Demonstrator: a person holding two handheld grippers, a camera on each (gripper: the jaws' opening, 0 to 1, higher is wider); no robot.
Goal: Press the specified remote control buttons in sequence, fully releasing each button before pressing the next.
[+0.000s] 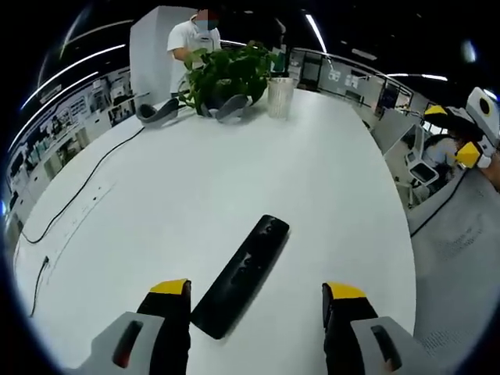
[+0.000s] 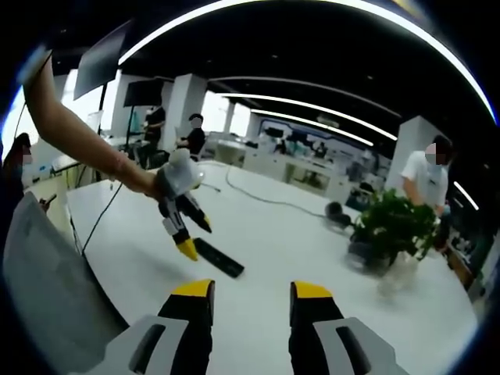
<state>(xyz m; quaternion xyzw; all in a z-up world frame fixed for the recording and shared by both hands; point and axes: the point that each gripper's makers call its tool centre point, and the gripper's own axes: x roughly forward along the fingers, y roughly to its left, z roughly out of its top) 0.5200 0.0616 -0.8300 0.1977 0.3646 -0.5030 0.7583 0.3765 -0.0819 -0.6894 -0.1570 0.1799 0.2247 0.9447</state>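
A black remote control (image 1: 242,275) lies at an angle on the white table (image 1: 234,180). My left gripper (image 1: 258,301) hangs open just above its near end, which lies close to the left jaw. In the right gripper view, a hand holds the left gripper (image 2: 197,237), its yellow tips pointing down at the remote (image 2: 219,258). My right gripper (image 2: 252,301) is open and empty, held back from the table's edge and well away from the remote. It also shows at the right edge of the left gripper view (image 1: 453,133).
A potted plant (image 1: 226,74) and a clear cup (image 1: 280,95) stand at the table's far end, with grey curved objects (image 1: 156,113) beside them. A black cable (image 1: 86,183) runs along the left side. A person (image 1: 191,39) stands behind the plant. The table's edge (image 1: 406,234) curves on the right.
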